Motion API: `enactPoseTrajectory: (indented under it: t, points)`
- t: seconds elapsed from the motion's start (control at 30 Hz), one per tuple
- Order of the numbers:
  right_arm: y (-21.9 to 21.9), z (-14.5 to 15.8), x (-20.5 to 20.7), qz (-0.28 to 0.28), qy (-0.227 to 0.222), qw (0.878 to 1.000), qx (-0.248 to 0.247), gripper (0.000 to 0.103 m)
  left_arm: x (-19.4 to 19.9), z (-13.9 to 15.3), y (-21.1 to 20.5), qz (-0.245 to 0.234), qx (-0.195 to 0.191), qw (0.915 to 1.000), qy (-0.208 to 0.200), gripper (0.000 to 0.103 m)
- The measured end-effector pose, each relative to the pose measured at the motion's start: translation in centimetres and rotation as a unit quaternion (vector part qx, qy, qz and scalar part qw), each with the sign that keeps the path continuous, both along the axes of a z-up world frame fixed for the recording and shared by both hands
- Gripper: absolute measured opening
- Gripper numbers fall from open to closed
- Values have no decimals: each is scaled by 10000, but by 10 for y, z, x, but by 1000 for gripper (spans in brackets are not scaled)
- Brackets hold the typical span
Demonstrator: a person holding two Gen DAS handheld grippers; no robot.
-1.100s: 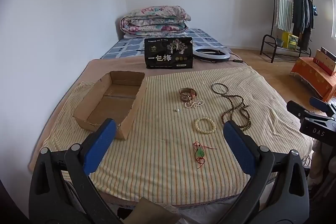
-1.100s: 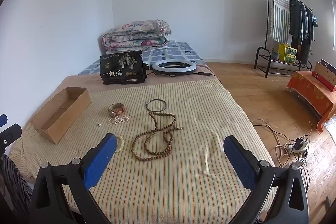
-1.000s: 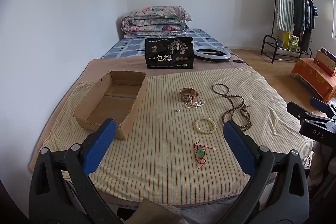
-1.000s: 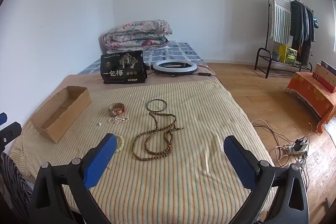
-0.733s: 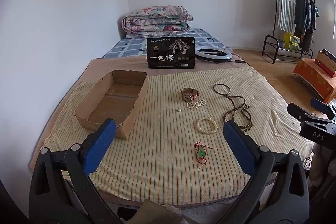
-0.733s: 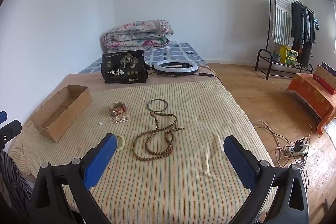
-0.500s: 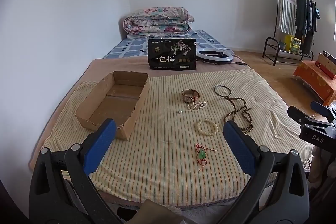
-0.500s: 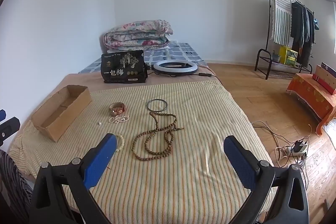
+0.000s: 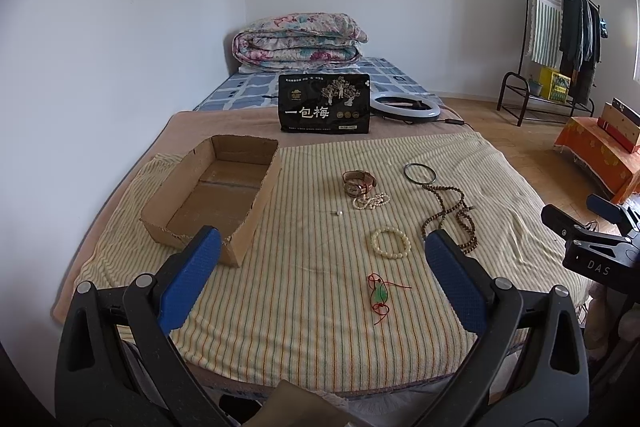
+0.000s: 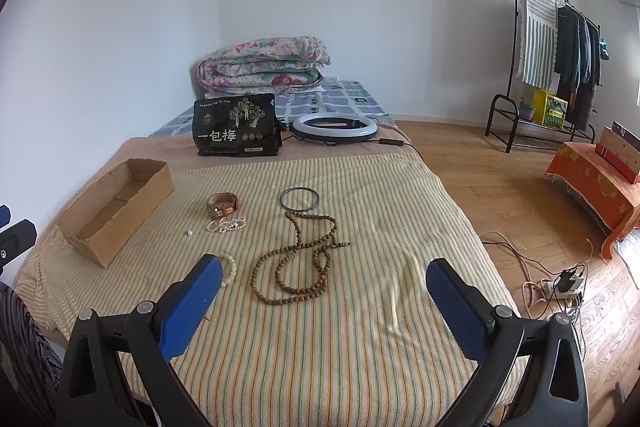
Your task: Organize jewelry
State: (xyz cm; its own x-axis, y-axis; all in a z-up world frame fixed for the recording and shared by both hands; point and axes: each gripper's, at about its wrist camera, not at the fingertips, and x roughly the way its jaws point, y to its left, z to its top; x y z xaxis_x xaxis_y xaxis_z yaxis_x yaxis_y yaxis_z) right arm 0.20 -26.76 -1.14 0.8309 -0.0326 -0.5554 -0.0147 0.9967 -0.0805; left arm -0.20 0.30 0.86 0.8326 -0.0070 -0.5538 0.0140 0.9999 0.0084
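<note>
Jewelry lies spread on a striped cloth [image 9: 304,291] over a bed. An empty cardboard box [image 9: 212,195] stands at the left. Right of it are a brown watch [image 9: 359,182], a small pearl string [image 9: 370,202], a lone bead [image 9: 338,213], a cream bead bracelet [image 9: 391,243], a red-corded green pendant [image 9: 380,293], a dark bangle [image 10: 299,199] and a long brown bead necklace [image 10: 298,259]. My left gripper [image 9: 320,267] hangs open above the cloth's near edge, holding nothing. My right gripper [image 10: 324,291] is open over the near right part, short of the necklace.
A black printed pouch [image 9: 324,109] and a ring light [image 9: 404,107] sit behind the cloth, a folded quilt [image 9: 298,41] beyond them. A clothes rack [image 10: 556,47], an orange-covered stand [image 10: 596,183] and floor cables with a power strip [image 10: 560,285] are to the right.
Both grippers have drifted slightly, so the scene shifts a little right in each view. Both stay open and none of the jewelry has moved.
</note>
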Motion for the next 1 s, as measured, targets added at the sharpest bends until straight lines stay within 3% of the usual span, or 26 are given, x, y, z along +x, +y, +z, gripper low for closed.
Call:
enactPoseTrajectory:
  t: [1.0]
  points:
    - [3,-3,1,54,65,10000,-14,103,4,-5,0,-22,39,10000,31,103]
